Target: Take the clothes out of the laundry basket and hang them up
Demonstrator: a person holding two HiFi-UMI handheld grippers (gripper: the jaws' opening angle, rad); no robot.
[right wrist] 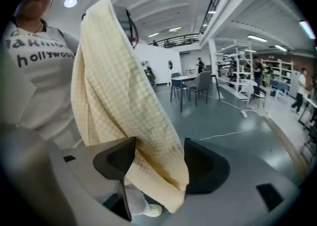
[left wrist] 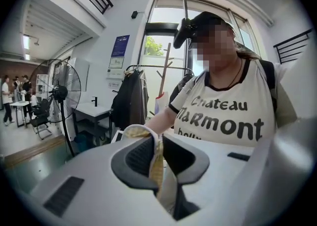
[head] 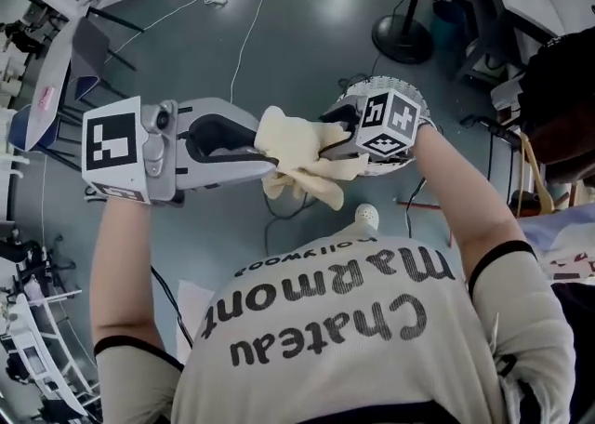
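Overhead, the left gripper (head: 267, 149) is clamping a cream cloth (head: 299, 160) at chest height, clear of the basket (head: 351, 89) on the grey floor (head: 307, 32), while the right gripper (head: 331, 129) is meeting it from the other side. Along the left jaws, a fold is being pinched tight, with a rack (left wrist: 166, 69) standing behind. Along the right jaws, the pads are standing wide and the cloth is draping loose between them. One piece is out, I'd say, and hanging is not yet done.
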